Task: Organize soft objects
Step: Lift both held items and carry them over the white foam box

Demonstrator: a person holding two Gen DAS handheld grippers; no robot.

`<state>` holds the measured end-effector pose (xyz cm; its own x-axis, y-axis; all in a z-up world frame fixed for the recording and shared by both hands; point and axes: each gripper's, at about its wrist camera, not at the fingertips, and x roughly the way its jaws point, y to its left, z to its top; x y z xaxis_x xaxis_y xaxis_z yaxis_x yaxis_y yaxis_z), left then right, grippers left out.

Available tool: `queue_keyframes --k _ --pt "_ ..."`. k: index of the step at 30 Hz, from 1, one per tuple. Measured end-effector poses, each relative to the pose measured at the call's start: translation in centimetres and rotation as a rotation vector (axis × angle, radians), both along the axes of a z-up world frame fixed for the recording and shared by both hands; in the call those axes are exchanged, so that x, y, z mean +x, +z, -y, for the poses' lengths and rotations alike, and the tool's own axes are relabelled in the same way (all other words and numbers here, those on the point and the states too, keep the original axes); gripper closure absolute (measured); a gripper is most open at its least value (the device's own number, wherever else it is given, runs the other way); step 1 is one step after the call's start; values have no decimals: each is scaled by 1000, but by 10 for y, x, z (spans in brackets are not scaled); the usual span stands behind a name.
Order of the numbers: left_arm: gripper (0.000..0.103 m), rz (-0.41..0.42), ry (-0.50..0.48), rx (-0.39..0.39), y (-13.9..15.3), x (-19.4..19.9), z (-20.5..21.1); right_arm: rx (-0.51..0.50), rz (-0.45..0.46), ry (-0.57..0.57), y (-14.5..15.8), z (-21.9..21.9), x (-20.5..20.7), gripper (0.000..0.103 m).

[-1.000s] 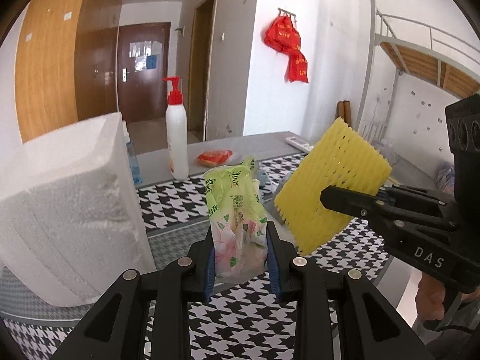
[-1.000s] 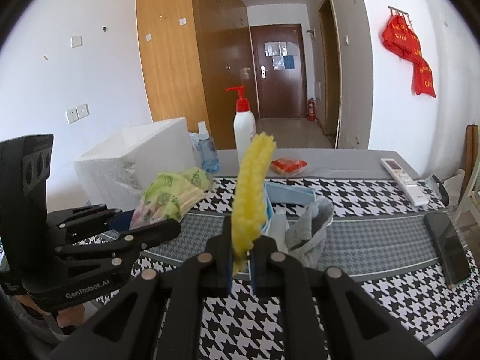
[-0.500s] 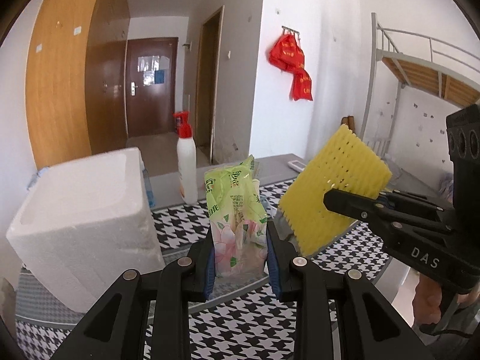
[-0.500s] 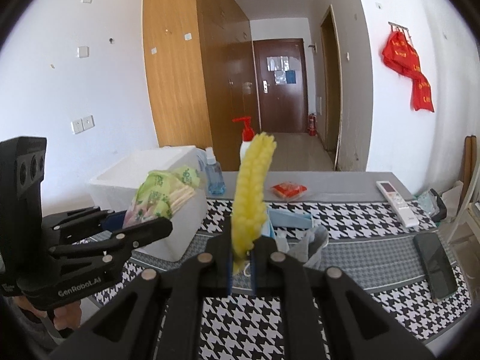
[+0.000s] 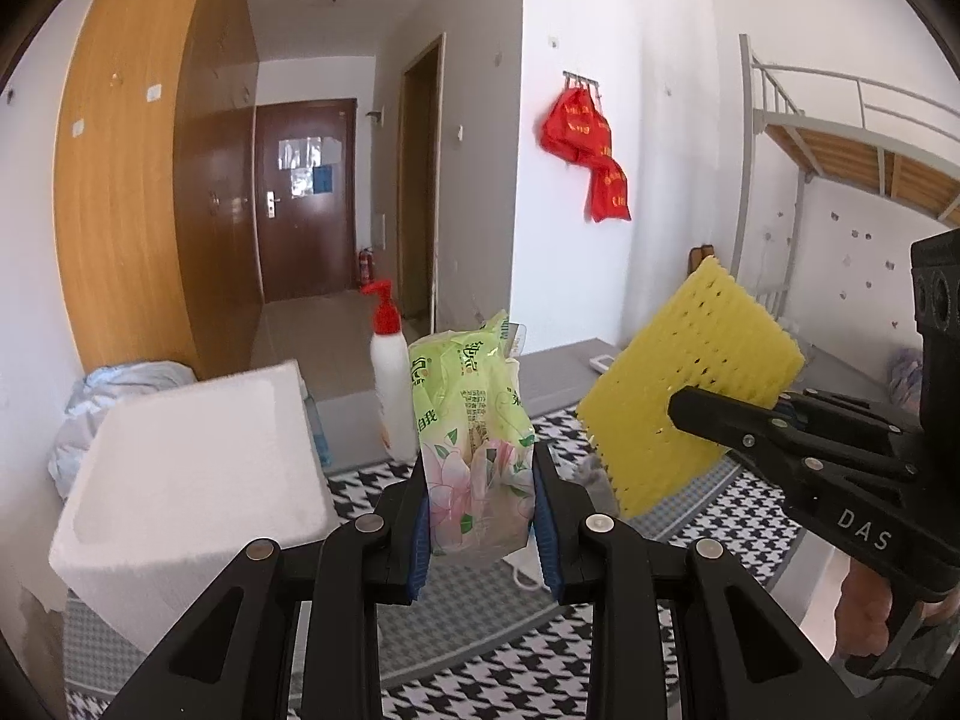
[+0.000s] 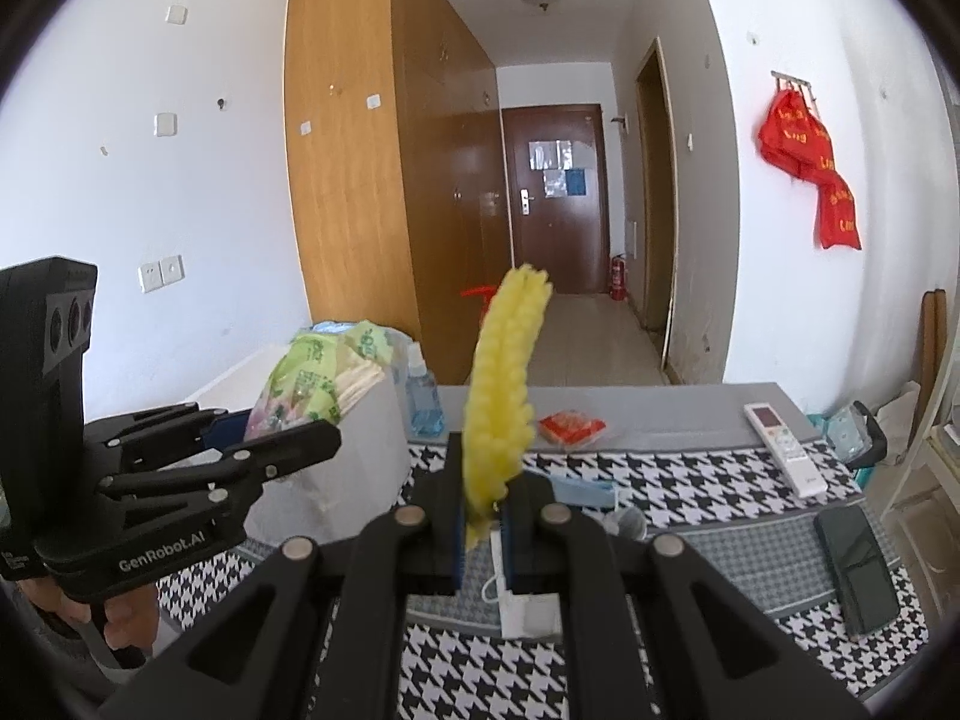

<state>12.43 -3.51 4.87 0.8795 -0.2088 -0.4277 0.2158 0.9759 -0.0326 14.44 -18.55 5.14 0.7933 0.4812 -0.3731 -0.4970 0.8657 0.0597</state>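
Observation:
My left gripper [image 5: 480, 516] is shut on a green flowered tissue pack [image 5: 474, 432] and holds it high above the table. My right gripper [image 6: 483, 516] is shut on a yellow foam net pad [image 6: 504, 396], edge-on in its own view. In the left wrist view the pad [image 5: 690, 384] shows as a flat yellow sheet to the right of the pack, held by the right gripper [image 5: 708, 414]. The tissue pack also shows in the right wrist view [image 6: 312, 378], in the left gripper [image 6: 288, 438]. A white foam box [image 5: 192, 474] stands below and left of the pack.
A black-and-white houndstooth cloth [image 6: 690, 480] covers the table. On it lie a white pump bottle [image 5: 393, 402], a blue sanitizer bottle [image 6: 423, 402], a red packet [image 6: 570, 426], a remote [image 6: 780, 444], a dark phone [image 6: 858, 564], a blue mask [image 6: 582, 489] and a white cable [image 6: 498, 576].
Both grippers have risen well above the table with their objects still held. The foam box and bottles now sit lower and farther away in both views.

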Motion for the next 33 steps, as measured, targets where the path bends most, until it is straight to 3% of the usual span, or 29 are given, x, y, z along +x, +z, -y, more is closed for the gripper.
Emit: queue_keyframes --k 33 --pt "73 96 185 29 26 5 -50 -20 61 125 23 -50 20 91"
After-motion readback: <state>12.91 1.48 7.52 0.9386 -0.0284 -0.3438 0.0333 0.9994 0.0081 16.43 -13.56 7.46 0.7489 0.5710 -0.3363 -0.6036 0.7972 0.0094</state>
